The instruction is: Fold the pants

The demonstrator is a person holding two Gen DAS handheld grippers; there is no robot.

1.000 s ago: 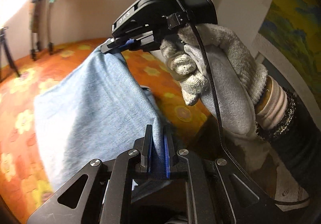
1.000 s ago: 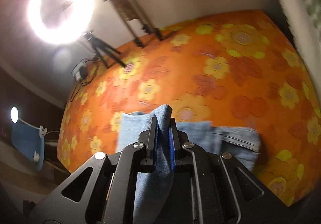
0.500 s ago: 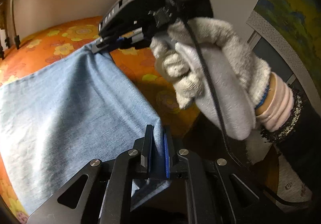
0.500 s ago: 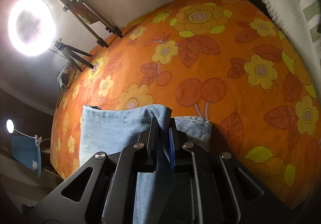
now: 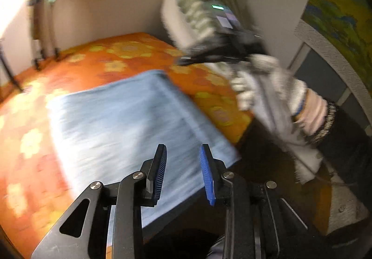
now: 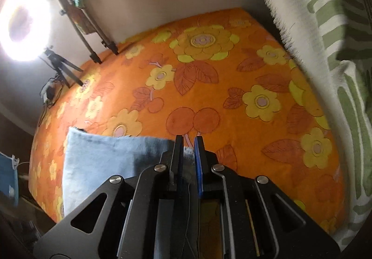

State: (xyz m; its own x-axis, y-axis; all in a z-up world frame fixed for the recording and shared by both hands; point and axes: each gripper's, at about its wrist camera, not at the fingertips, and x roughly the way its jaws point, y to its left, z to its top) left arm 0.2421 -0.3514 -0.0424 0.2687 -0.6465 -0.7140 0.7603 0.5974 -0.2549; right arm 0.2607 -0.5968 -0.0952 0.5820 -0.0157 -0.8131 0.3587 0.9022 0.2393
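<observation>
The light blue denim pants (image 5: 121, 124) lie folded flat on the orange flowered bed cover (image 5: 116, 54). My left gripper (image 5: 182, 161) is open and empty above the pants' near edge. My right gripper (image 5: 186, 60) shows in the left wrist view, blurred, held by a gloved hand (image 5: 267, 87) above the pants' far right corner. In the right wrist view the right gripper (image 6: 187, 142) stands slightly open with nothing between the fingers, over the edge of the pants (image 6: 104, 156).
A green and white striped towel (image 6: 325, 26) hangs at the right of the bed. A ring light (image 6: 23, 26) on a tripod (image 6: 62, 68) stands at the far left. The bed cover (image 6: 232, 96) stretches beyond the pants.
Both grippers have let go of the pants and opened. The cloth has dropped flat onto the bed. The right gripper has lifted away to the right.
</observation>
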